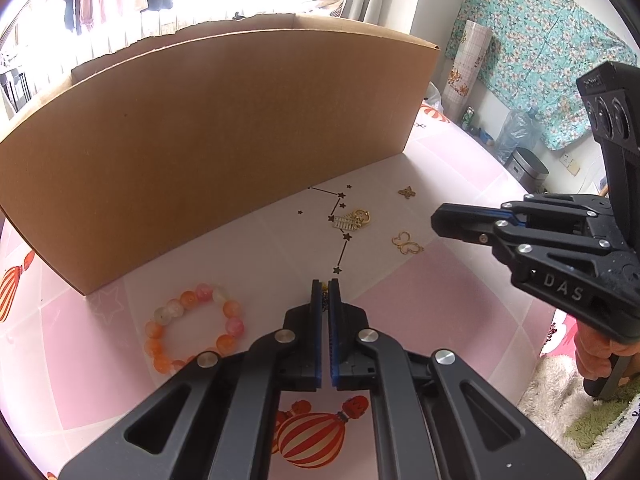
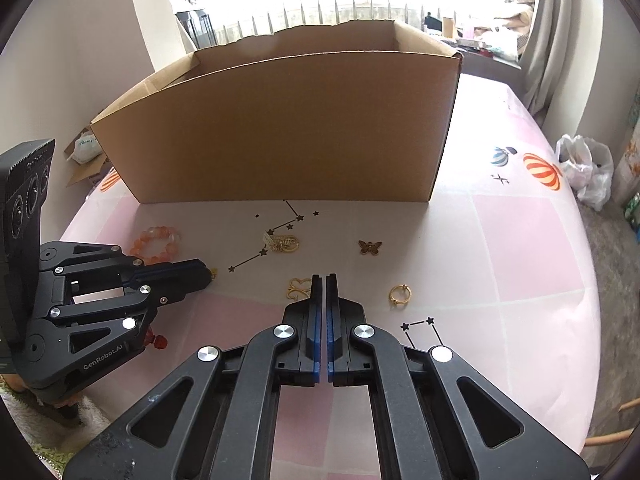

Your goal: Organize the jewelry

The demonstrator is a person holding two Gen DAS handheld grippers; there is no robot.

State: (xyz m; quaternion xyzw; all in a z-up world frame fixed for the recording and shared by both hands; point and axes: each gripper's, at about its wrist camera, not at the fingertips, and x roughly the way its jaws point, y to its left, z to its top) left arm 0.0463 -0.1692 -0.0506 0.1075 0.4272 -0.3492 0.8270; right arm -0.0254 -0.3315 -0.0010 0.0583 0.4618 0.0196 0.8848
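I am holding my left tool [image 1: 326,286] closed on what looks like a small gold piece [image 1: 323,287], with a bit of dark chain showing between the pads, though it is too small for me to name. My right tool [image 2: 324,280] is closed too and, as far as I can tell, gripping nothing. The open butterfly [image 2: 298,288] is lying flat on the table [image 2: 520,248], just left of the right tool's tip and partly hidden behind its finger. I am judging it to be very light, thin and stiff wire, likely to slide on the smooth cloth and to flip out of a grip that lands off centre. So I am planning to open narrowly, come straight down over one wing and pinch across the wire. The ring [image 2: 399,294], just right of that tip, is hard and slick. I am expecting it to roll or squirt away, so across the band is the place to hold it. Ahead of the tip are lying the solid butterfly [image 2: 369,247] and a gold pendant [image 2: 286,243], both flat and best pinched at an edge. The bead bracelet [image 1: 194,326], left of my left tool, is heavier and floppy on its cord, so I am thinking of gripping one bead. The cardboard box [image 2: 280,132] is standing open beyond them all.
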